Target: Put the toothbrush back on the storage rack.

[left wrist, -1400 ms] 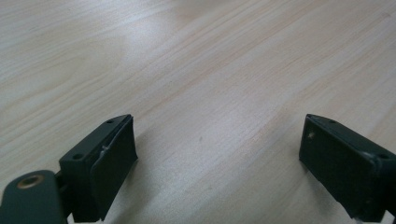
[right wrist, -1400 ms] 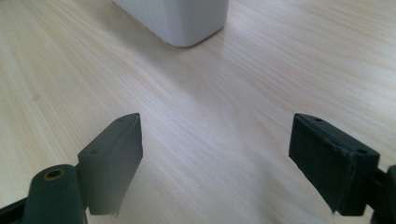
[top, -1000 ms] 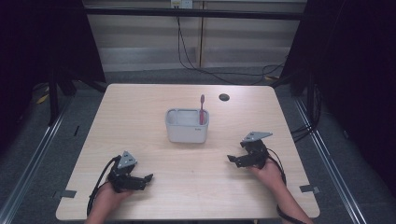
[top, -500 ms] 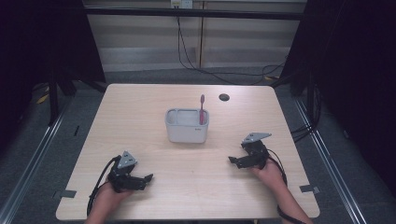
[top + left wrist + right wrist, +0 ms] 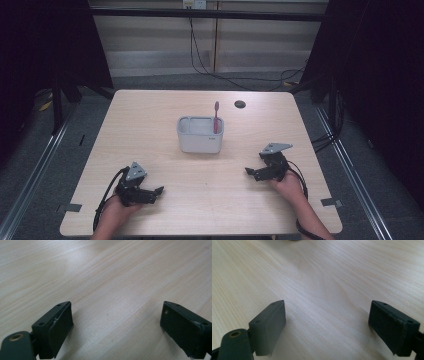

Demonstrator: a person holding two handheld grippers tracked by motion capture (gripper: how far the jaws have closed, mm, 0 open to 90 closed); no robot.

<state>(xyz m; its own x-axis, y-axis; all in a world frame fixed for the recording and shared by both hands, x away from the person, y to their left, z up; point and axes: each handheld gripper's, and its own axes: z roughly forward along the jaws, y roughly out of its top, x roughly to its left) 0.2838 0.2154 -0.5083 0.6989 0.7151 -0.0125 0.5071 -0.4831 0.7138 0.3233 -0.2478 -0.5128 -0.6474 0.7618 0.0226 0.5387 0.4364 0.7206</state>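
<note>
Resting low on a pale wooden table (image 5: pixel 150 125), two hand-held grippers sit apart in the lower part of the high view. At lower left, the left gripper (image 5: pixel 155 192) lies on the tabletop in a person's hand, its jaws spread wide with nothing between them — the left gripper view shows only bare wood grain in the gap. At lower right, the right gripper (image 5: pixel 252 172) is likewise released, jaws parted over bare wood in the right gripper view. Near the centre of the high view stands a white rectangular container (image 5: pixel 199 135), well apart from both grippers. A pink toothbrush (image 5: pixel 216 116) stands upright in its right-hand end. A small dark round hole (image 5: pixel 240 104) marks the tabletop at upper right of the container.
</note>
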